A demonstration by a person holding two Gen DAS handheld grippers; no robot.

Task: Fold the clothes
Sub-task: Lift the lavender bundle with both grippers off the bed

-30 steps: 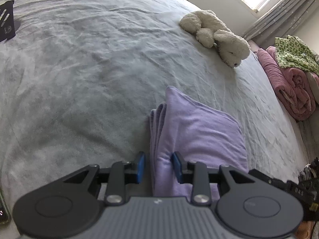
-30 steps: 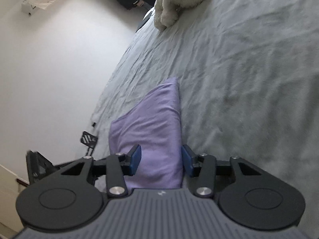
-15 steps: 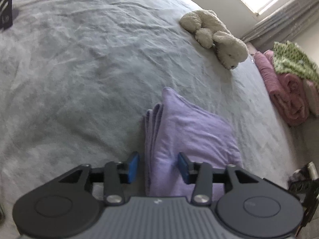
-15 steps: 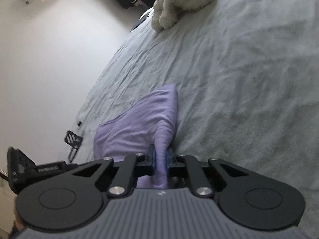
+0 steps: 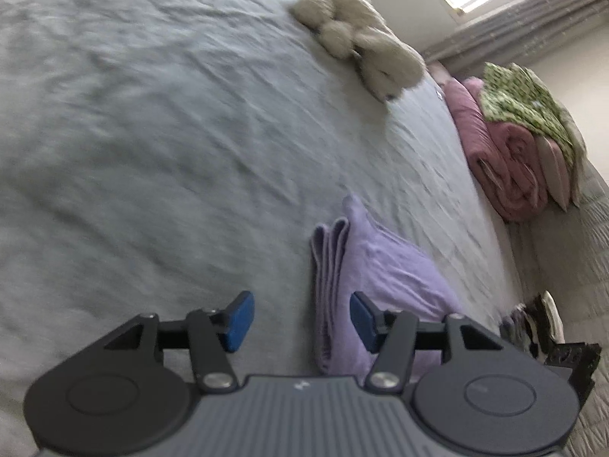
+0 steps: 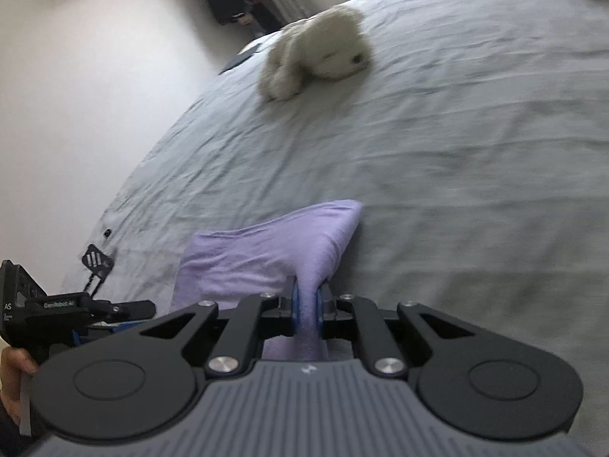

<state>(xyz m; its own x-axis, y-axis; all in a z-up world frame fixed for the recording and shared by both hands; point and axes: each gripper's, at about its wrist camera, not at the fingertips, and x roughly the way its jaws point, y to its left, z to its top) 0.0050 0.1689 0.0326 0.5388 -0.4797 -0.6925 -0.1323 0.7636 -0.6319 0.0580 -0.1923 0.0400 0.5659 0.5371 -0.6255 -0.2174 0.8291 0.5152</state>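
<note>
A folded purple cloth lies on the grey bed. Its stacked left edge sits between the blue pads of my left gripper, nearer the right pad. The jaws are opening and neither pad presses the cloth. In the right wrist view the same purple cloth is bunched at its near right corner, where my right gripper is shut on it and raises that corner off the bed. The left gripper shows at the left edge there, held in a hand.
A white plush toy lies further up the bed, also seen as the plush toy. A rolled pink quilt with a green patterned cloth on top sits at the right. A small black object lies near the wall-side edge.
The left jaws have spread wider around the cloth's edge. The right jaws closed on the cloth's near corner, then rose with it and turned.
</note>
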